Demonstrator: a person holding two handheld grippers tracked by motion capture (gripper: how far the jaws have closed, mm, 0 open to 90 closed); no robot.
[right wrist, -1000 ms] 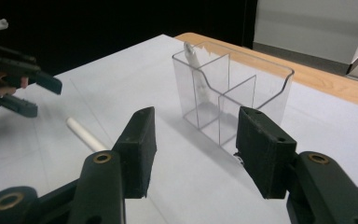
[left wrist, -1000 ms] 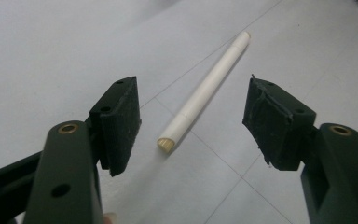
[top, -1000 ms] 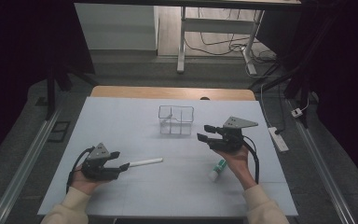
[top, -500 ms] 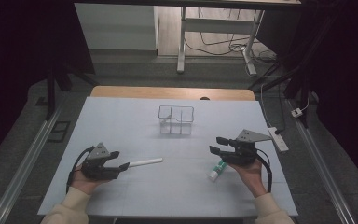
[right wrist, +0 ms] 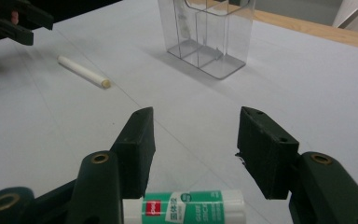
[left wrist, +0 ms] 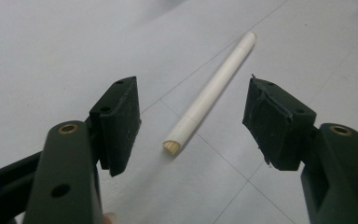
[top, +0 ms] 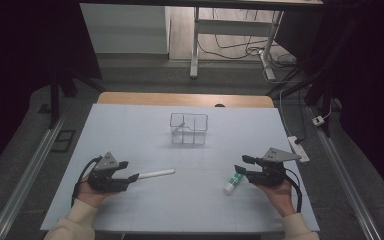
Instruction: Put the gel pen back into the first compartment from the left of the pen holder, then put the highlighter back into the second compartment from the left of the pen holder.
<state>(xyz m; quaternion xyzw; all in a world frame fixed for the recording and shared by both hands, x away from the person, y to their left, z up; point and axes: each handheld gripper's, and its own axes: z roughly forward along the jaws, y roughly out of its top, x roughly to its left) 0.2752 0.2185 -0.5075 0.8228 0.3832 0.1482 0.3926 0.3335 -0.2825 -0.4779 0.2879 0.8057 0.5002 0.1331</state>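
On the pale worktop (top: 130,130) the left gripper (top: 122,178) rests at the near left, its fingers (left wrist: 119,122) spread wide with nothing pressed between them. A white stick (top: 156,174) lies flat just beyond their tips, pointing away to the right; in the left gripper view its near end (left wrist: 172,145) sits in the gap ahead of the pads, apart from both. At the near right, the right gripper (top: 241,167) hangs low over a glue stick (top: 231,182) (white tube with a green label), which lies on its side on the worktop. In the right gripper view the glue stick (right wrist: 186,208) lies crosswise at the base of the fingers (right wrist: 137,144), which stand open and have just been opening a little; the pads do not press on it, and whether the left one brushes it cannot be told. A clear box (top: 188,128) with compartments stands upright farther back near the middle, well apart from both grippers
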